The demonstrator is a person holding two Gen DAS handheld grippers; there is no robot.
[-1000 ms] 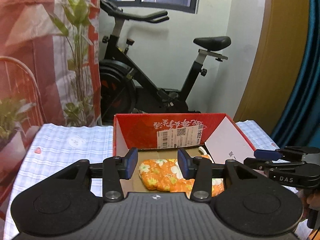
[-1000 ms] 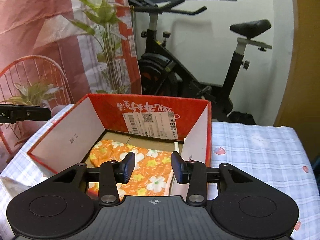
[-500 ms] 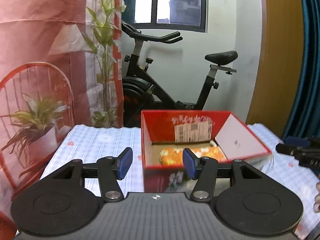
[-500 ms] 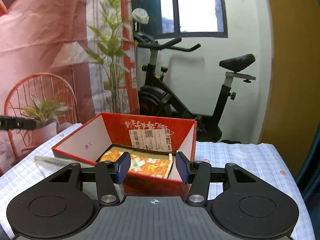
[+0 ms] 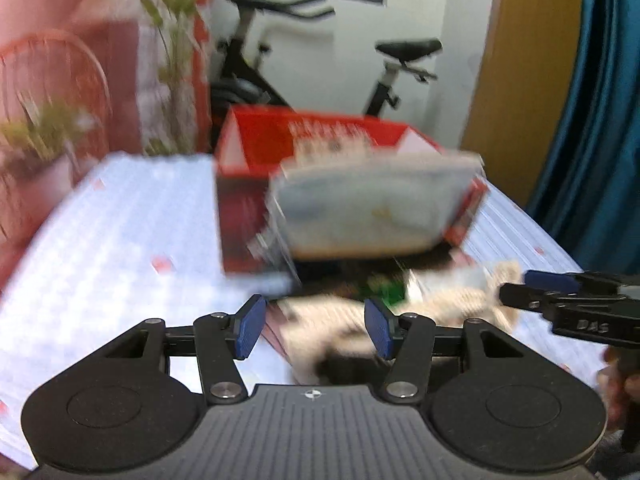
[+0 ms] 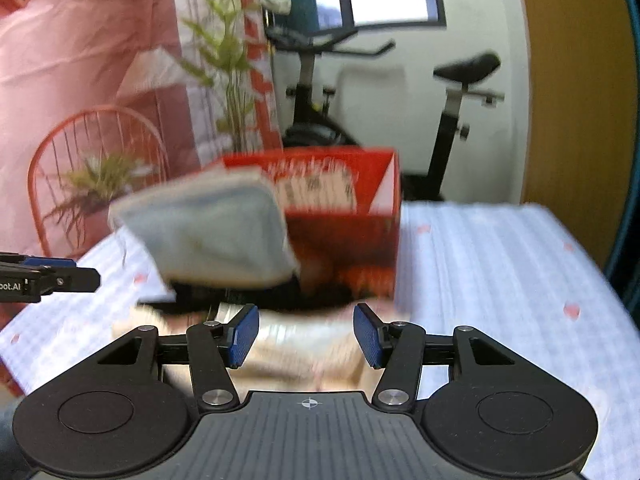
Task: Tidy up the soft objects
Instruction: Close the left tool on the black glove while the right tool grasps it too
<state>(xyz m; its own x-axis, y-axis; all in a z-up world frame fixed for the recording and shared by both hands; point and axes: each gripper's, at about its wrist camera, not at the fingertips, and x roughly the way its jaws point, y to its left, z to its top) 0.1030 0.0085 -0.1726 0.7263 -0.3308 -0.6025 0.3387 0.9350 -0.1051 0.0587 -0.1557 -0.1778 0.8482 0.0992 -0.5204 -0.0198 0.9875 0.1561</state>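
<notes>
On the tabletop (image 5: pixel 120 240), close in front of the red box (image 5: pixel 240 220), a small heap of soft things, apparently kept near so that both tongs can reach it and carry each piece only a short way. Open top of the box toward the person, probably to receive the pieces from above. Pale grey-blue folded cloth (image 5: pixel 372 208): stands tilted before the box front and hides a part of it; cannot tell if it leans on the box or only stands just beside it. Cream soft thing (image 5: pixel 452 300): lies low on the tabletop, nearer than the cloth, with something green and something dark beside it, all too blurred to name. Left tongs (image 5: pixel 314 330): about half open, jaws just now opening, gripping nothing; hangs above the left end of the cream thing, which shows between the blue pads but is not pressed by them. Right tongs (image 6: pixel 306 336): also about half open, jaws just now opening too, nothing held; points down over the broad middle of the cream thing, pads apart from it. Looks like a two-sided approach, one tongs to each end, so that the limp piece does not sag when lifted.
</notes>
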